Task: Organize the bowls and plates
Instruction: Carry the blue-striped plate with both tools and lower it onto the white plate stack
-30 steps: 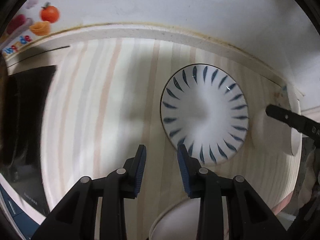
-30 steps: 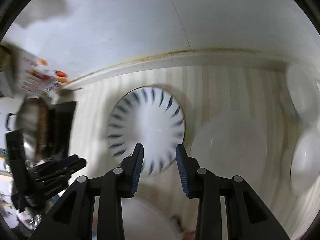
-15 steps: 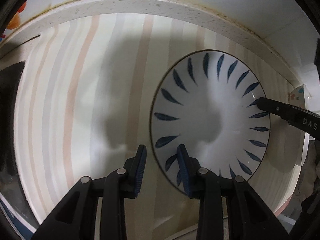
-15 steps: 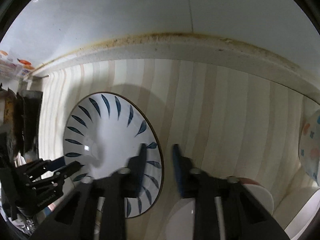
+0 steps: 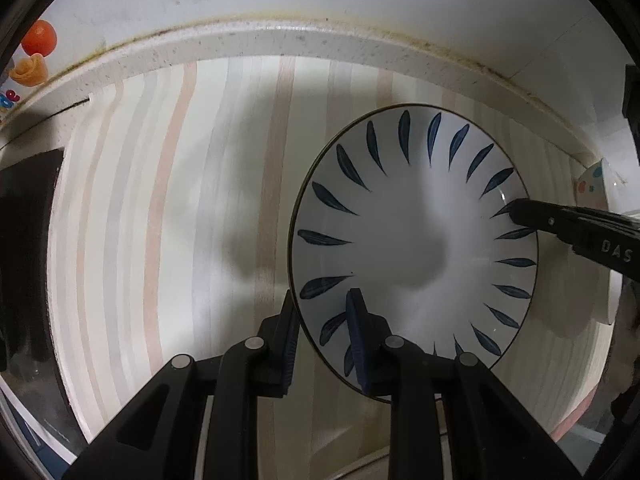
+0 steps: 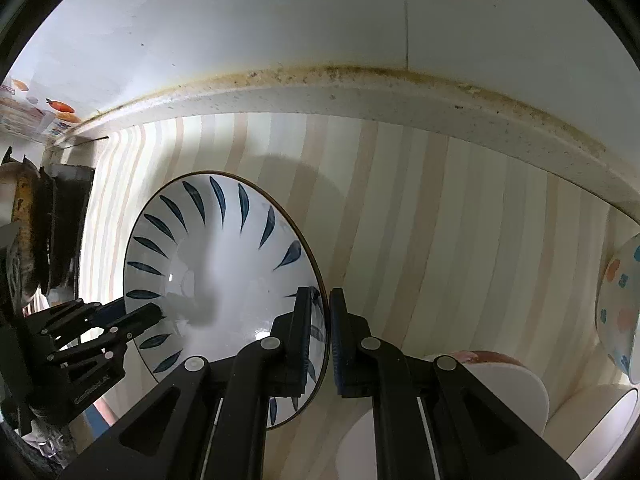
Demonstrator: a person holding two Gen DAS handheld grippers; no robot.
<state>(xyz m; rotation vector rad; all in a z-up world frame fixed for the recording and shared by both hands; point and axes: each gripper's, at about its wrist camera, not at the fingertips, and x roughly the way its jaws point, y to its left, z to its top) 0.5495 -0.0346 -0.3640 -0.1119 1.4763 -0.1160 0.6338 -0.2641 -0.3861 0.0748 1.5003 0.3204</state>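
While pinching opposite rims, steadies bowl (image 5: 412, 240) on striped mat (image 5: 180, 220) by the wall: right gripper (image 6: 320, 312) clamped on its rim, left gripper (image 5: 322, 320) closing astride the other — presumably for a level two-handed lift.

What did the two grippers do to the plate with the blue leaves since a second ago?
Both came down to the blue-leaf plate. The right gripper shut on its rim at one side; the left gripper straddles the opposite rim, jaws closing. The plate stayed on the striped mat.
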